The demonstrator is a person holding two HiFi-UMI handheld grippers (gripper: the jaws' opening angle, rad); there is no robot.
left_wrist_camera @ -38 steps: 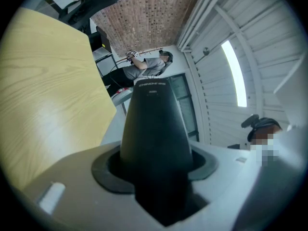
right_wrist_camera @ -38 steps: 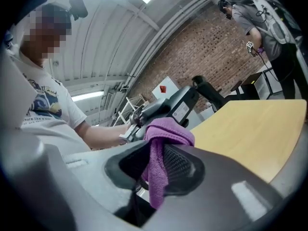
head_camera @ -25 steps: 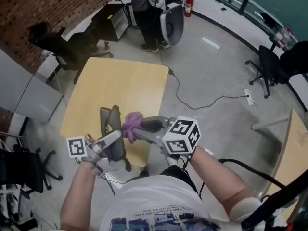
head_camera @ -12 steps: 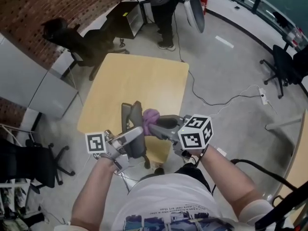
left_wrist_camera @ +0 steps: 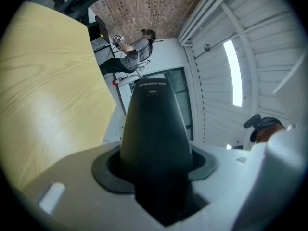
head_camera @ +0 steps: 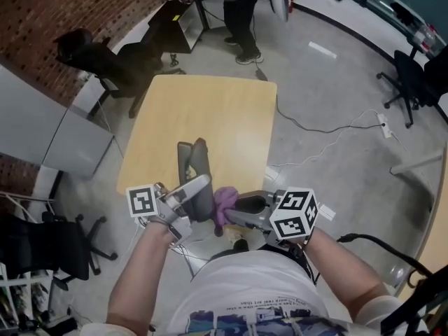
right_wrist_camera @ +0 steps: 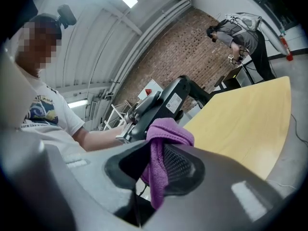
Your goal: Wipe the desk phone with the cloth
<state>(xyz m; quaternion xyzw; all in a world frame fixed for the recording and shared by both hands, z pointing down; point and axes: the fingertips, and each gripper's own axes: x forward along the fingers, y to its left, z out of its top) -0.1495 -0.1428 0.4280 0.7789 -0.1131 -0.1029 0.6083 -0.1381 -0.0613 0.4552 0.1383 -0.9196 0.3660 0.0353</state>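
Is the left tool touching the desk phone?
Touching. The left gripper view shows the left tool clamped on the desk phone, a pad against each side.

from head height we look steeply down; both close-in gripper views share the pale wooden table (head_camera: 217, 110) and black desk phone (head_camera: 190, 161).

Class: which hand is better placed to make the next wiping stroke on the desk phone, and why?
Right. The right tongs pinch the purple cloth beside the desk phone. The left tongs are clamped on the phone, steadying it.
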